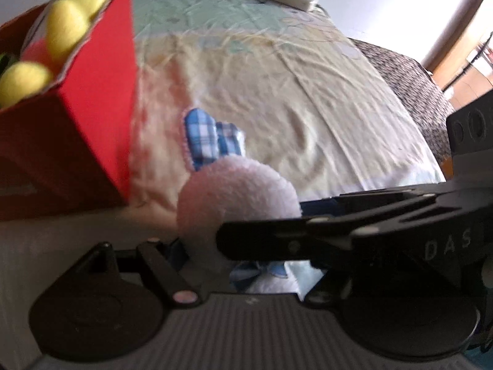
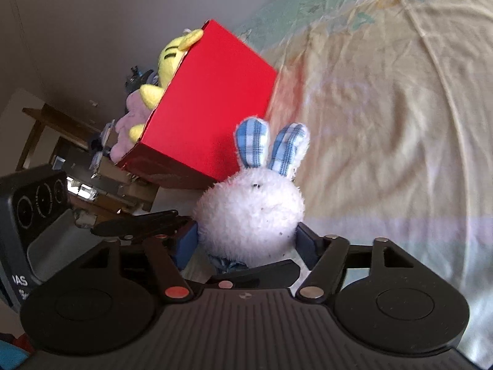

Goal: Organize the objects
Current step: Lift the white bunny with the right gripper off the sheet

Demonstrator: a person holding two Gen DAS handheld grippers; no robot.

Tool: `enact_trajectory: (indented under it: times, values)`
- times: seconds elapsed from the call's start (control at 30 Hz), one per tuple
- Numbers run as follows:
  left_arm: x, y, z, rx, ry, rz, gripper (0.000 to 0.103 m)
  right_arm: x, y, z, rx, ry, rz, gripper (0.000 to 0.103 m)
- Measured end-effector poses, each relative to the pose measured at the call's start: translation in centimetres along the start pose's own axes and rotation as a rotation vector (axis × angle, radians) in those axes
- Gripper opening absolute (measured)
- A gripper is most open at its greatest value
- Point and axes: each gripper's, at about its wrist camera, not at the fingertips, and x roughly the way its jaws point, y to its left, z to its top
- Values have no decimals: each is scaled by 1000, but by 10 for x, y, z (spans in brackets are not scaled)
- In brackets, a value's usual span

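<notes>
The right claw [image 2: 248, 237] is closed on the white bunny [image 2: 251, 212], its blue pads pressing both sides of the round body, checked ears upright. The bunny sits just in front of the red box [image 2: 209, 114], which stands on the bed [image 2: 385, 123] with a yellow plush [image 2: 172, 58] inside. The left claw [image 1: 215, 240] also appears to grip the bunny [image 1: 237, 194], beside the box [image 1: 92, 117].

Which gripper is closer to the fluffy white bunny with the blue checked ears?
Right. The right gripper has the white bunny squeezed between its two fingers. The left gripper sits right beside the bunny, but its grip is hidden.
</notes>
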Motion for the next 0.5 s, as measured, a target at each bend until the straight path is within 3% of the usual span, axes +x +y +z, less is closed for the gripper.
enact_trajectory:
  times: [0.23,0.5]
  values:
    - [-13,-13,8,95,-27,-85,78,-31,19,-8,13,-126,-50,66]
    - [-67,-14,27,264,-177,-149,78,-52,80,-7,-47,-358,-79,66]
